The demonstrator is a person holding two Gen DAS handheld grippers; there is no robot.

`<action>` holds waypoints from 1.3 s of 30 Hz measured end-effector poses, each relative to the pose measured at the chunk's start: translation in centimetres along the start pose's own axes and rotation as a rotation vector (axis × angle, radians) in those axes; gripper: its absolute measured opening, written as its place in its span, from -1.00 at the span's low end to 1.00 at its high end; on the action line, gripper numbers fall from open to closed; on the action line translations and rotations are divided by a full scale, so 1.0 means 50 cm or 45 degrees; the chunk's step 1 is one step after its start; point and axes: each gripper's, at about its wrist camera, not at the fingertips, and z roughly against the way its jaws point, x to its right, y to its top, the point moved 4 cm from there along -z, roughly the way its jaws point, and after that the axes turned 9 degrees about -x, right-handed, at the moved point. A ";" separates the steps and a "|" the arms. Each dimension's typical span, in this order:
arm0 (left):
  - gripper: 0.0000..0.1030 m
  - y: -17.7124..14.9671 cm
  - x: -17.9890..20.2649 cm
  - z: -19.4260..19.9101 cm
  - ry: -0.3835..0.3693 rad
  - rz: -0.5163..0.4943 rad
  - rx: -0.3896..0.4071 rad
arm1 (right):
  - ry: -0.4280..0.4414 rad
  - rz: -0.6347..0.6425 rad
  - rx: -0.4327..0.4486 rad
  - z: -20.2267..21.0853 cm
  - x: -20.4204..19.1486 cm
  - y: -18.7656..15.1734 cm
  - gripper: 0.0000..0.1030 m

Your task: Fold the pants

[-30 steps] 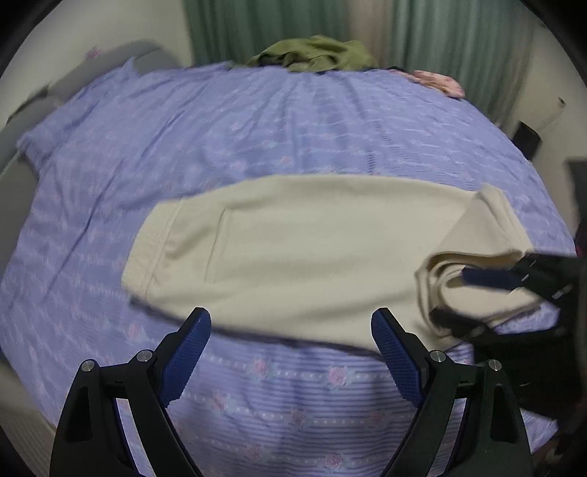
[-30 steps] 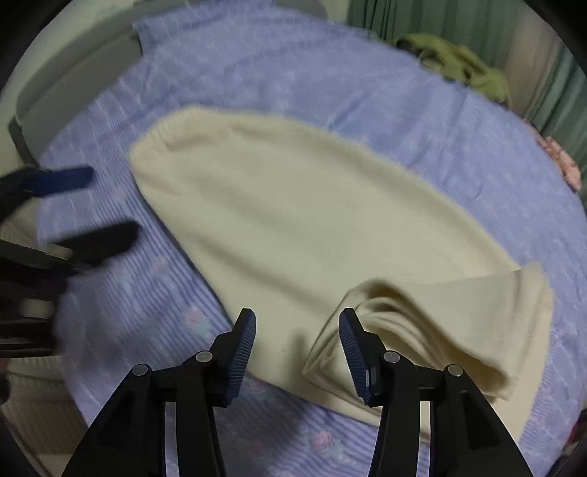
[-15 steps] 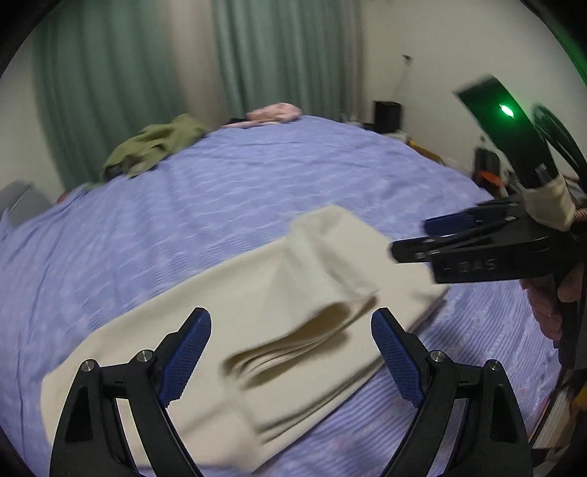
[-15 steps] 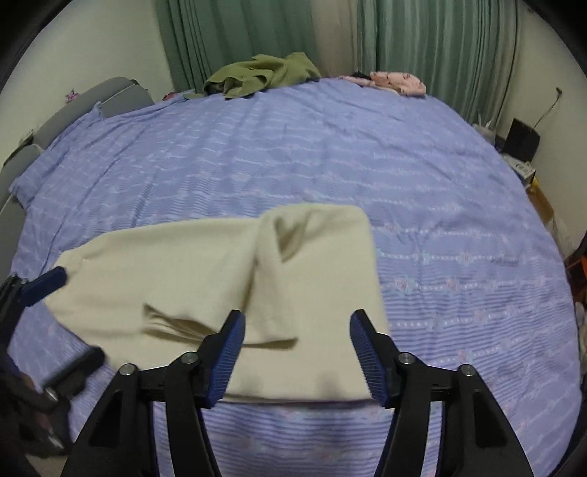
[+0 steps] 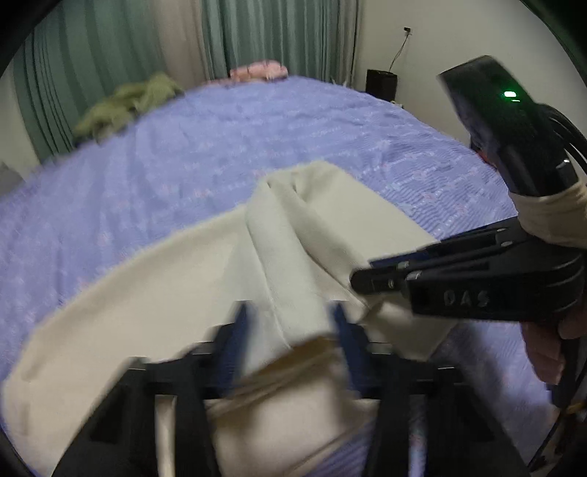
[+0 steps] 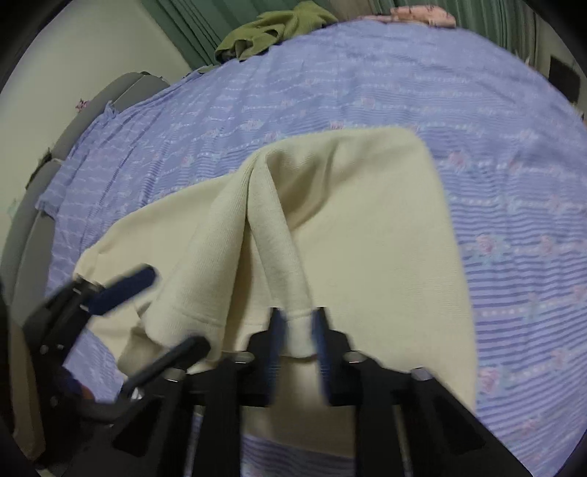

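The cream pants (image 5: pixel 190 279) lie across the lower middle of the frame on a bed with a purple flowered sheet (image 5: pixel 256 139), their near end bunched into ridges that run down toward the cameras. The left hand-held gripper (image 5: pixel 290 330), at the bottom centre of its own view, has just been closing and its blue pads now pinch a raised fold of the pants. The right hand-held gripper (image 6: pixel 299 332), bottom centre in its view, has also just been closing and is clamped on a narrow rolled ridge of the same cloth. A person's hand (image 5: pixel 546 348) shows at the right edge of the left view. A green garment (image 6: pixel 271 27) and a pink one (image 5: pixel 258 69) lie at the top, by green curtains (image 5: pixel 279 33)
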 end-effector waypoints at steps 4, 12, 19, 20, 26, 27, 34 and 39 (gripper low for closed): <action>-0.69 0.010 -0.084 0.058 -0.020 0.153 0.075 | 0.076 0.030 0.079 0.044 -0.054 0.031 -0.76; -0.24 0.024 -0.332 0.103 0.219 0.473 0.129 | 0.234 0.158 0.191 0.033 -0.252 0.186 -0.70; 0.12 -0.042 -0.391 0.156 0.247 0.549 0.140 | 0.065 0.269 0.267 0.041 -0.363 0.237 0.01; 0.22 -0.047 -0.382 0.155 0.214 0.540 0.137 | 0.031 0.258 0.274 0.049 -0.357 0.231 0.05; 0.31 -0.032 -0.304 0.094 -0.049 0.487 0.095 | -0.091 0.089 0.212 0.054 -0.246 0.125 0.07; 0.31 -0.023 -0.298 0.082 -0.073 0.486 0.088 | -0.095 0.057 0.187 0.045 -0.230 0.103 0.07; 0.18 0.006 -0.349 -0.037 -0.352 0.780 -0.007 | -0.021 -0.002 -0.007 -0.046 -0.217 -0.025 0.06; -0.17 0.022 -0.358 -0.089 -0.492 0.852 -0.068 | 0.043 0.040 -0.060 -0.101 -0.262 -0.050 -0.03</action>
